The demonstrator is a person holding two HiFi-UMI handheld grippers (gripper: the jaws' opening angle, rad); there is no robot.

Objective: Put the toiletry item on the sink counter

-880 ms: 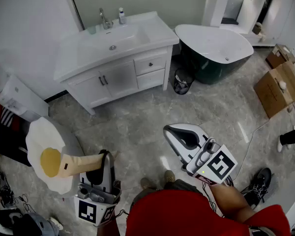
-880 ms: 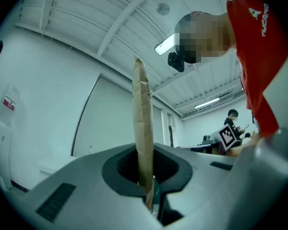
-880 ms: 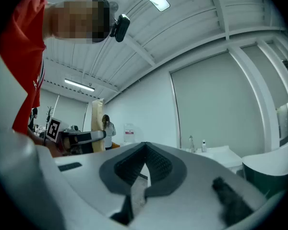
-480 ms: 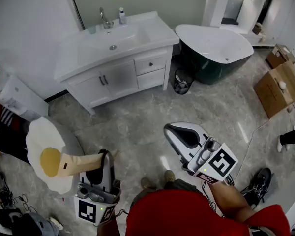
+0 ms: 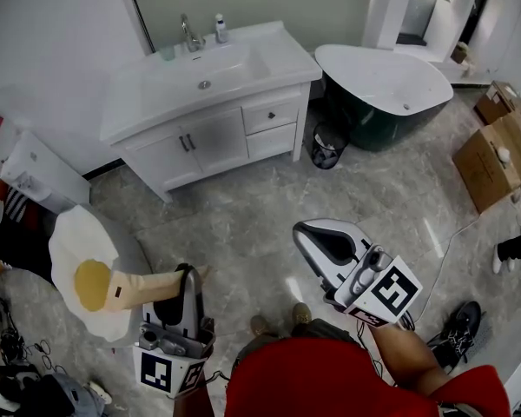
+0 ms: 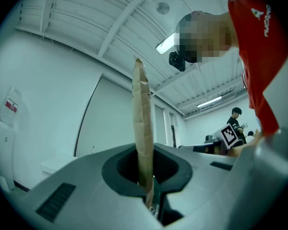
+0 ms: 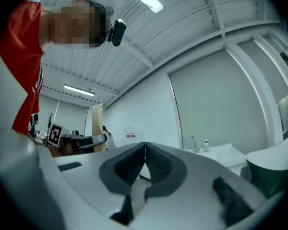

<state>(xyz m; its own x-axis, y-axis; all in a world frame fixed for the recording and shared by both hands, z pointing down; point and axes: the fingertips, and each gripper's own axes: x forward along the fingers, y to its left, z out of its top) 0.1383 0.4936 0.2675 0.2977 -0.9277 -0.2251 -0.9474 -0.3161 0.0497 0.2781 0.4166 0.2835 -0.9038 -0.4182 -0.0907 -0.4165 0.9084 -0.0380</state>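
Observation:
A flat tan toiletry item (image 5: 141,288) sticks out leftward from my left gripper (image 5: 189,276), which is shut on it low in the head view. In the left gripper view the tan item (image 6: 143,123) stands edge-on, pinched between the jaws of that gripper (image 6: 145,178). My right gripper (image 5: 304,231) hovers over the floor at lower right, shut with nothing in it; its ribbed pads (image 7: 153,163) meet in the right gripper view. The white sink counter (image 5: 269,55) with basin, faucet (image 5: 189,35) and a small bottle (image 5: 219,29) stands far ahead against the wall.
A dark-sided bathtub (image 5: 384,83) sits right of the vanity, with a waste bin (image 5: 327,146) between them. Cardboard boxes (image 5: 493,159) lie at the right. A fried-egg shaped cushion (image 5: 80,278) is close at the left. Grey tiled floor (image 5: 243,207) lies between me and the vanity.
The head view has shifted slightly, so the vanity and tub sit a little lower and to the right. Both grippers keep their places and their grip.

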